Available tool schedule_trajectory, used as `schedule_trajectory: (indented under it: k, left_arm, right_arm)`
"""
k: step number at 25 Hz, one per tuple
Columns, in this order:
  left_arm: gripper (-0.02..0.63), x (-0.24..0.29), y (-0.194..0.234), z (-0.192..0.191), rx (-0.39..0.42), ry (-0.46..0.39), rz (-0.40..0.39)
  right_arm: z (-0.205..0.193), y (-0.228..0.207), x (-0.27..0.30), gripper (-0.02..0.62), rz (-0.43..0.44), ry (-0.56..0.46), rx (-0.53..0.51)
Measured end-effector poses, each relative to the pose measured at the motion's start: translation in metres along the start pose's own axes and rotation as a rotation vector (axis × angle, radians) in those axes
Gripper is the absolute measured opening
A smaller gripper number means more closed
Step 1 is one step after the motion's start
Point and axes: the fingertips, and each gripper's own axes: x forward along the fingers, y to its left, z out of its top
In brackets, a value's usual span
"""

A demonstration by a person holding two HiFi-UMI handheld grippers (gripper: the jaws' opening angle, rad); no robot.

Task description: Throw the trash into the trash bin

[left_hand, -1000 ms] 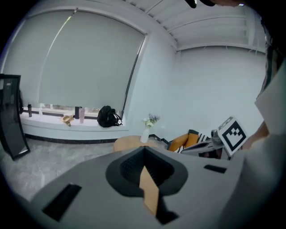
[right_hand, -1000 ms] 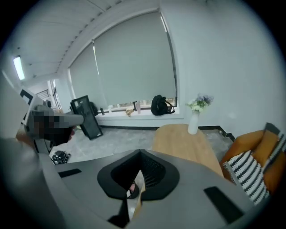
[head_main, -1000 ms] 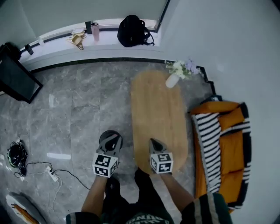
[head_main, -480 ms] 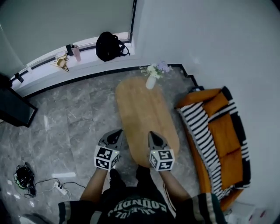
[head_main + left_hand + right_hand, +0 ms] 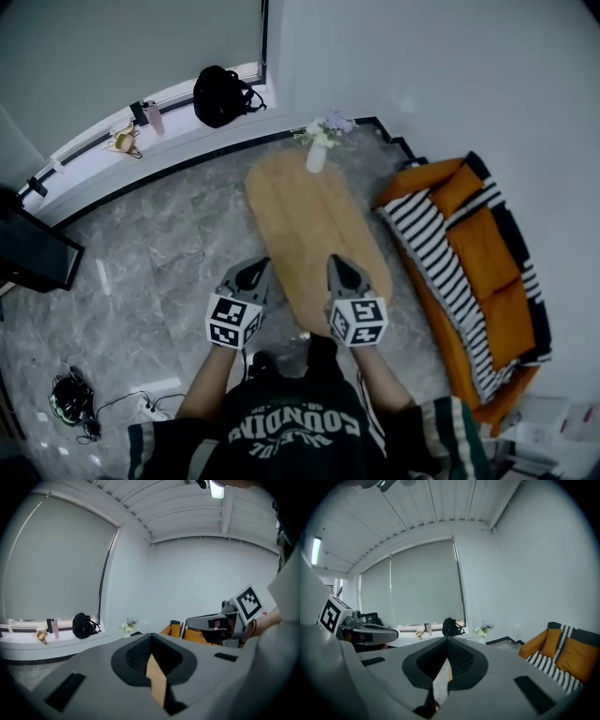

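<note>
No trash and no trash bin show in any view. In the head view my left gripper (image 5: 257, 267) and right gripper (image 5: 337, 262) are held side by side at chest height, pointing away from me over the near end of the oval wooden table (image 5: 305, 220). Both pairs of jaws stand together with nothing between them. In the left gripper view the left gripper (image 5: 152, 657) shows only a thin sliver of table through its slit. The right gripper (image 5: 442, 662) looks the same in its own view.
A white vase of flowers (image 5: 318, 150) stands at the table's far end. An orange sofa with a striped blanket (image 5: 469, 258) lines the right wall. A black backpack (image 5: 217, 96) and small items sit on the window sill. Cables (image 5: 73, 401) lie on the floor at left, by a dark cabinet (image 5: 28, 255).
Both grippers have risen and now sit closer to the camera. A dark round container seen under the left gripper a second ago is out of view. The room has shifted leftward.
</note>
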Motion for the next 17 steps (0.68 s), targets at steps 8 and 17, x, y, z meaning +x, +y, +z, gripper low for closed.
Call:
schedule_trajectory:
  k: [8,17]
  left_arm:
    - [-0.002,-0.010,-0.011,0.005,0.026,-0.021,-0.026]
    - [-0.002,-0.015,-0.021,0.004,0.040,-0.026,-0.032]
  right_arm:
    - [-0.003,0.003,-0.018,-0.003,-0.024,-0.007,0.011]
    - [-0.001,0.005,-0.028,-0.003,-0.016,-0.023,0.018]
